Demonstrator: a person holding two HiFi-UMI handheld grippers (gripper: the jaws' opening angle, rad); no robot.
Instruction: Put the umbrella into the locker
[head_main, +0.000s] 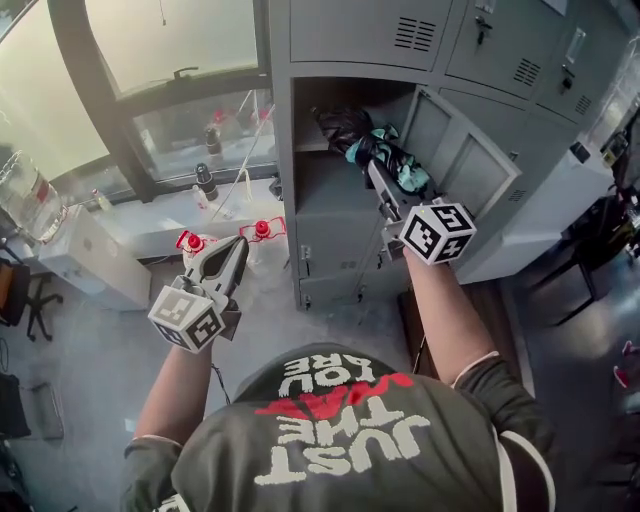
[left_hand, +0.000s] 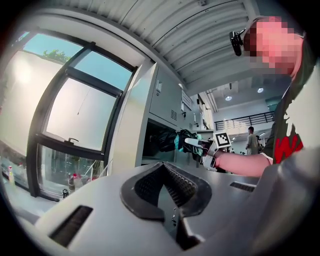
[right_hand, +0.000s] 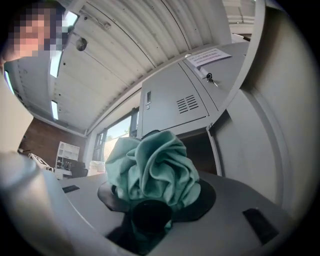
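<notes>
Grey steel lockers fill the wall, with a window to their left. One compartment is open; its door is swung out to the right.

Right gripper: raised at the compartment mouth, jaws clamped on the folded umbrella. Right gripper view shows bunched teal fabric filling the gap between the dark pads, with a round black cap nearest the camera.

Left gripper: low, left of the lockers and well apart from the umbrella. Ribbed pads meet at the tips, nothing between them.

Key relation: the umbrella's long axis runs roughly along the right gripper's own line, black end leading toward the dark opening. That end looks to be at the threshold, possibly just inside; the views do not settle which. The compartment lies straight ahead of the right gripper, so a push along that axis should seat the umbrella. The right hand is the nearer one; the left has no part for now.

Materials: umbrella is soft, loosely pleated cloth, teal folds with black cloth at the leading end, over a hard core. It is likely to snag on the frame edge if it enters skewed. Locker is painted sheet metal, smooth, with louvred vents.
</notes>
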